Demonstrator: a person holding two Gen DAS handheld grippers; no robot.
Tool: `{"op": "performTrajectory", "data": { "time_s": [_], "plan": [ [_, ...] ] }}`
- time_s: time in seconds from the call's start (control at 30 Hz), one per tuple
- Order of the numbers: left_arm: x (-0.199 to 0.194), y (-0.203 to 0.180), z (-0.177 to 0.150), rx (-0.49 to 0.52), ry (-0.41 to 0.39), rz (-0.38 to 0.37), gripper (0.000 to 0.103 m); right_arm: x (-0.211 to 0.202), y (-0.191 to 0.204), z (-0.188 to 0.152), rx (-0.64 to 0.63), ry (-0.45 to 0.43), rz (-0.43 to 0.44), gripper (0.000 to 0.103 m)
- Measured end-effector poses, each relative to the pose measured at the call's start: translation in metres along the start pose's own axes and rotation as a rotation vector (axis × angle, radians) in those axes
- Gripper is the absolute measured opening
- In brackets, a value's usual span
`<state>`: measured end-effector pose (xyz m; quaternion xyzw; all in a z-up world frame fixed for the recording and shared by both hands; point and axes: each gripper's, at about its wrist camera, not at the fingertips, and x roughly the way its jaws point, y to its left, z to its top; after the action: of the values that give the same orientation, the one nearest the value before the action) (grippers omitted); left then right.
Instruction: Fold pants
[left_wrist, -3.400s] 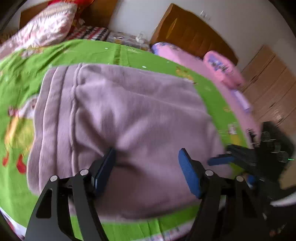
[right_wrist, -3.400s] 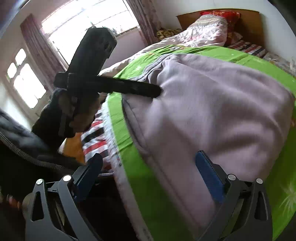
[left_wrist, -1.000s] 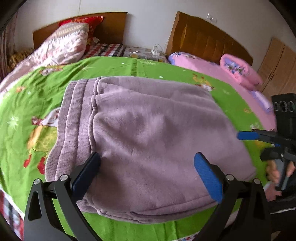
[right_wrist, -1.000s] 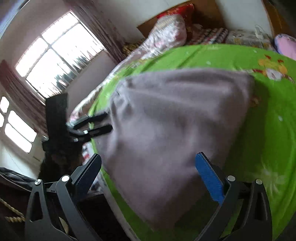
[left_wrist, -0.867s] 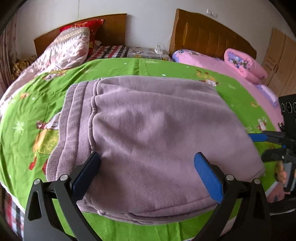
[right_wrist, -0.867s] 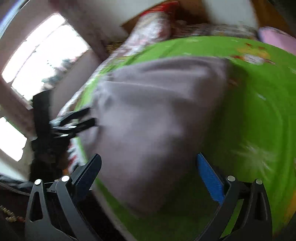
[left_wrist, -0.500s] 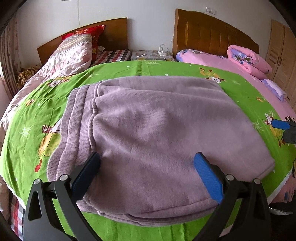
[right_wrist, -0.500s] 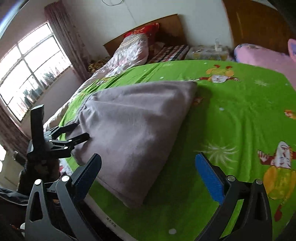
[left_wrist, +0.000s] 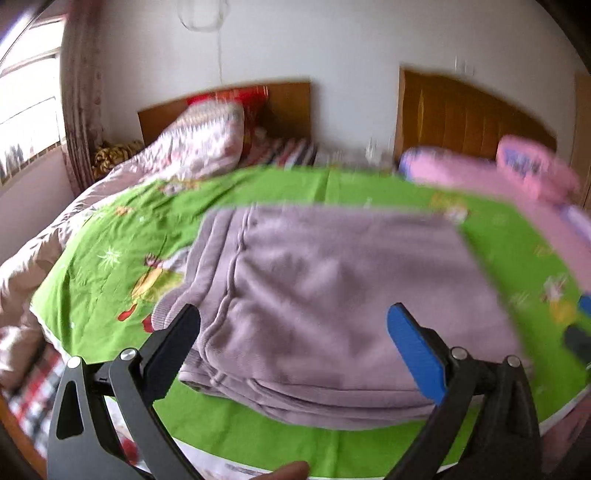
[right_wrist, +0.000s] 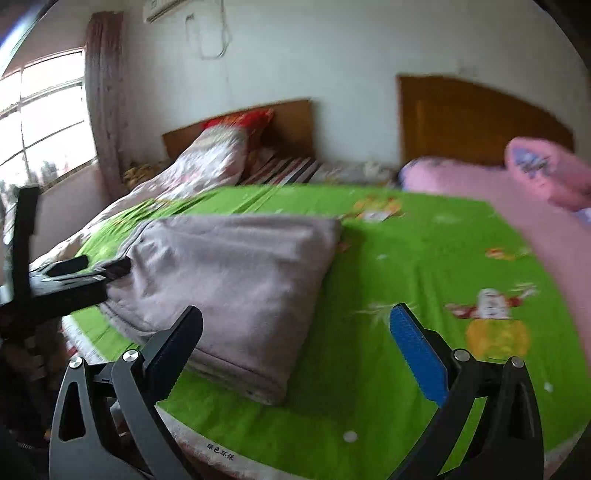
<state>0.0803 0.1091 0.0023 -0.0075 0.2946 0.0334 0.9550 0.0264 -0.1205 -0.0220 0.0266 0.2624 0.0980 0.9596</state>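
Note:
The mauve fleece pants (left_wrist: 343, 295) lie folded in a thick flat stack on the green cartoon bedsheet (left_wrist: 122, 258), near the bed's front edge. My left gripper (left_wrist: 295, 325) is open and empty, held above the stack's near edge. My right gripper (right_wrist: 295, 328) is open and empty, off to the stack's right over bare sheet (right_wrist: 424, 266). The folded pants (right_wrist: 236, 273) show in the right wrist view with the left gripper (right_wrist: 85, 269) beside their left end.
A floral quilt (left_wrist: 192, 147) and red pillow (left_wrist: 236, 96) lie at the back left, pink bedding (left_wrist: 509, 173) at the back right. Two wooden headboards (left_wrist: 461, 114) stand against the wall. A window (right_wrist: 44, 122) is at the left. The bed's front edge (right_wrist: 258, 454) is close.
Both grippers have pulled back and up from the folded pants, and the views have tilted toward the far wall. The pants have not moved.

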Motion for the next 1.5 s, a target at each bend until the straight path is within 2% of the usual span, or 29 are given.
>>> {"op": "performTrajectory", "data": {
  "time_s": [0.1,0.17,0.27,0.4,0.53,0.7,0.93,1.5],
  "plan": [
    [-0.037,-0.005,0.002,-0.029,-0.119,-0.011,0.101,-0.025,0.006,-0.001,0.001,-0.08,-0.051,0.098],
    [-0.054,-0.005,0.004,-0.044,-0.164,-0.004,0.101,-0.043,0.009,0.0,0.008,-0.136,-0.079,0.098],
    [-0.08,0.0,0.004,-0.082,-0.205,0.014,0.101,-0.063,0.012,0.001,0.005,-0.19,-0.091,0.098],
    [-0.091,0.009,0.007,-0.164,-0.241,-0.017,0.101,-0.065,0.013,0.004,-0.006,-0.205,-0.07,0.098],
    [-0.086,0.004,0.004,-0.144,-0.203,-0.01,0.101,-0.06,0.017,0.002,-0.012,-0.184,-0.053,0.098],
    [-0.084,-0.003,-0.01,-0.127,-0.204,-0.015,0.101,-0.055,0.02,-0.005,-0.019,-0.147,-0.036,0.098],
    [-0.069,-0.022,-0.019,-0.057,-0.12,-0.016,0.101,-0.043,0.014,-0.011,0.012,-0.086,-0.012,0.098],
    [-0.063,-0.028,-0.025,-0.021,-0.078,0.001,0.101,-0.034,0.019,-0.015,0.0,-0.034,0.02,0.098]
  ]
}}
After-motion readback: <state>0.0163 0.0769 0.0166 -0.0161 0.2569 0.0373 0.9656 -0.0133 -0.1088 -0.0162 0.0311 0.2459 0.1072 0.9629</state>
